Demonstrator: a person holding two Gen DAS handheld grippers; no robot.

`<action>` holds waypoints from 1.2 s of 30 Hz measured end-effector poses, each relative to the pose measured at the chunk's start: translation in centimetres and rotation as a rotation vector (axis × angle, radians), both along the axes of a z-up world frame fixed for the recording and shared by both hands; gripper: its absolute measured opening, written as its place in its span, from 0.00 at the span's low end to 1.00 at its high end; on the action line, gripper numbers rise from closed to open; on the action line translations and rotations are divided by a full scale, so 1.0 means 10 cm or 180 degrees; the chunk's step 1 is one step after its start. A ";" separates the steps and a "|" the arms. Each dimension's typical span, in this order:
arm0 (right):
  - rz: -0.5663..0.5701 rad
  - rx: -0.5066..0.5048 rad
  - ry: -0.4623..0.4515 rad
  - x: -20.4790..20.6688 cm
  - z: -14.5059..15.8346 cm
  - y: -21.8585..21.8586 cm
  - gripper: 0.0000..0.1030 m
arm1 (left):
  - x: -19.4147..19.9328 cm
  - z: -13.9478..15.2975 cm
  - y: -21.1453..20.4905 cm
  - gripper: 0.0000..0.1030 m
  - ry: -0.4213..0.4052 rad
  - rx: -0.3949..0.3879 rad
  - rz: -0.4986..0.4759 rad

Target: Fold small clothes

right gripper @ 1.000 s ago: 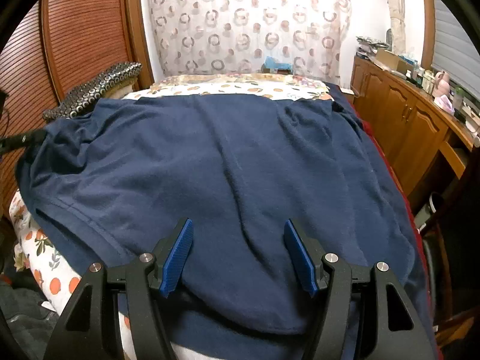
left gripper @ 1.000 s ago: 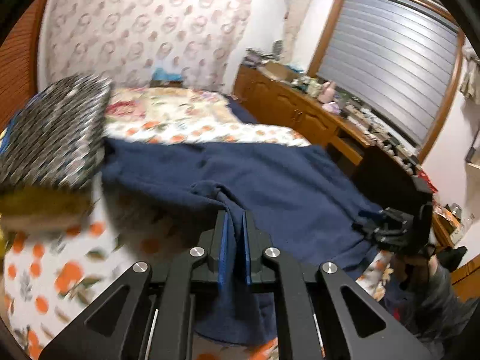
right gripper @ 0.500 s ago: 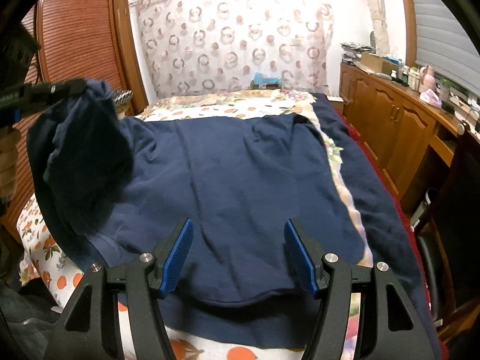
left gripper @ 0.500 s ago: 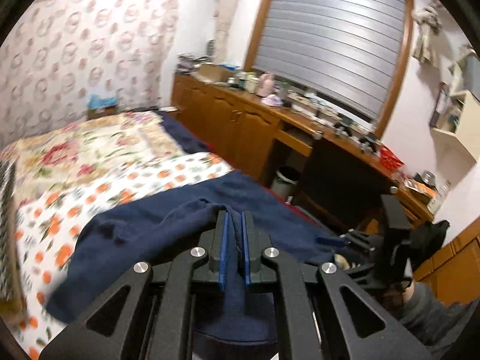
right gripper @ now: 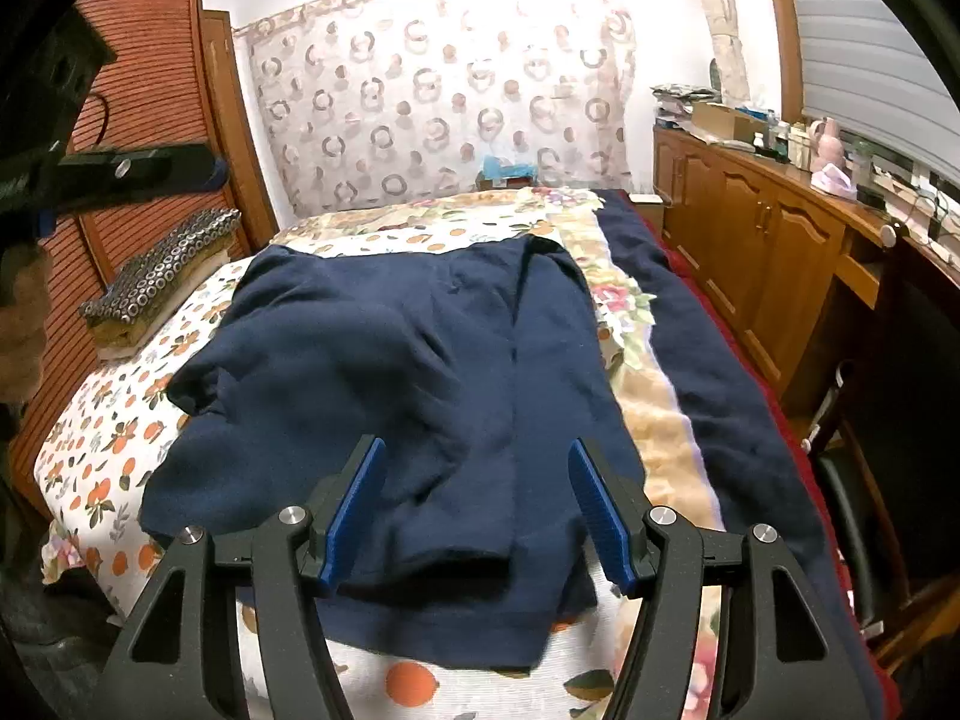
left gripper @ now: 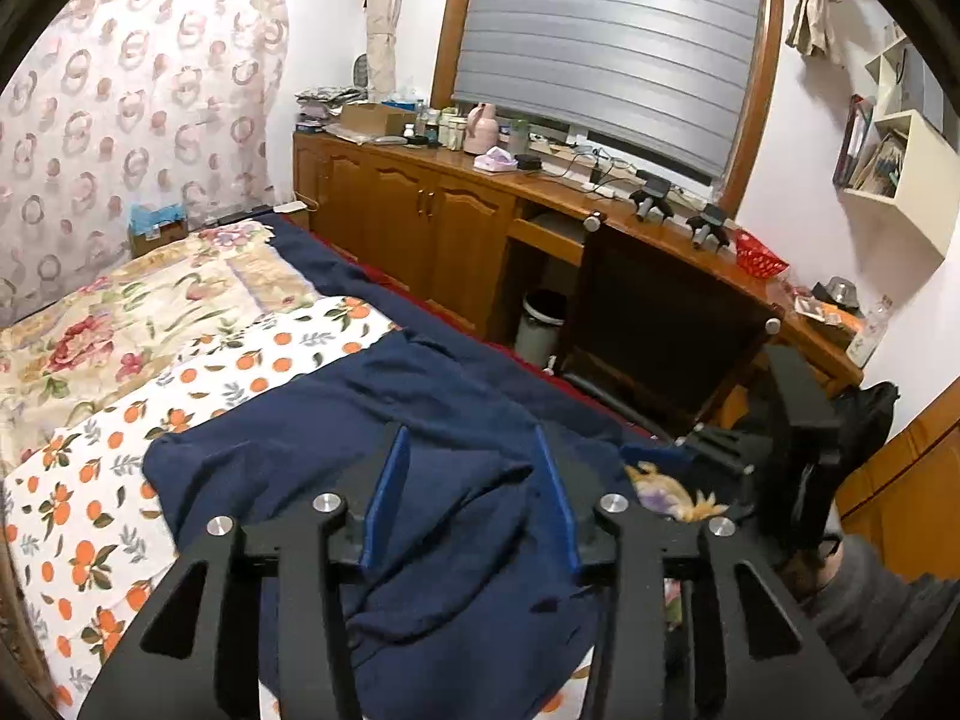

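The left gripper (left gripper: 474,483) is opening — nothing pinched (navy knit garment (right gripper: 396,372) below, frame centre); the right gripper (right gripper: 474,504) stands spread, empty.

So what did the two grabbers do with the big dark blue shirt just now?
The left gripper carried one side of the dark blue fabric shirt across on top of the rest, and its jaws are opening, no longer pinching the cloth. The shirt now lies folded narrower on the orange-print bedsheet. The right gripper stayed open over the near hem.
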State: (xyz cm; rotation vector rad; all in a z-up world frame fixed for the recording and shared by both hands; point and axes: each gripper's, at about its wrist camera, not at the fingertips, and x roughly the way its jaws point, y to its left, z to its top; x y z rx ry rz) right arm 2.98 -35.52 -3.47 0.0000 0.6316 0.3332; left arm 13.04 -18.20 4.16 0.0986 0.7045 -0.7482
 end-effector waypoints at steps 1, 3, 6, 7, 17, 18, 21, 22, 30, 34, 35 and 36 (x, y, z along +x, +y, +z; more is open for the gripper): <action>-0.0011 -0.0003 -0.0006 0.00 0.01 0.01 0.63 | 0.00 -0.02 0.02 0.58 0.0004 0.0017 0.0017; -0.0013 -0.0007 -0.0018 -0.01 0.02 0.05 0.63 | -0.02 -0.07 0.13 0.74 -0.0013 0.0042 0.0098; 0.0011 -0.0037 -0.0032 0.01 0.02 0.10 0.63 | -0.03 -0.18 0.34 0.77 0.0007 0.0062 0.0219; 0.0026 -0.0057 -0.0038 0.02 0.03 0.14 0.63 | -0.03 -0.22 0.43 0.77 0.0018 0.0068 0.0282; 0.0300 -0.0150 -0.0106 0.14 0.11 0.53 0.63 | -0.14 -0.44 1.22 0.77 0.0086 0.0043 0.0865; 0.0330 -0.0158 -0.0105 0.17 0.11 0.57 0.63 | -0.15 -0.46 1.29 0.77 0.0097 0.0046 0.0910; 0.0468 -0.0181 -0.0117 0.23 0.13 0.76 0.63 | -0.19 -0.52 1.46 0.77 0.0127 0.0071 0.1037; 0.0521 -0.0194 -0.0124 0.26 0.14 0.84 0.63 | -0.21 -0.53 1.53 0.77 0.0127 0.0067 0.1081; 0.0894 -0.0257 -0.0114 0.47 0.13 1.29 0.63 | -0.33 -0.61 1.88 0.77 0.0136 0.0105 0.1287; 0.1058 -0.0340 -0.0088 0.56 0.11 1.48 0.63 | -0.37 -0.65 1.99 0.77 0.0147 0.0083 0.1341; 0.1103 -0.0367 -0.0083 0.58 0.10 1.52 0.63 | -0.38 -0.66 2.02 0.77 0.0151 0.0078 0.1353; 0.1132 -0.0387 -0.0076 0.61 0.10 1.55 0.63 | -0.39 -0.67 2.05 0.77 0.0153 0.0070 0.1370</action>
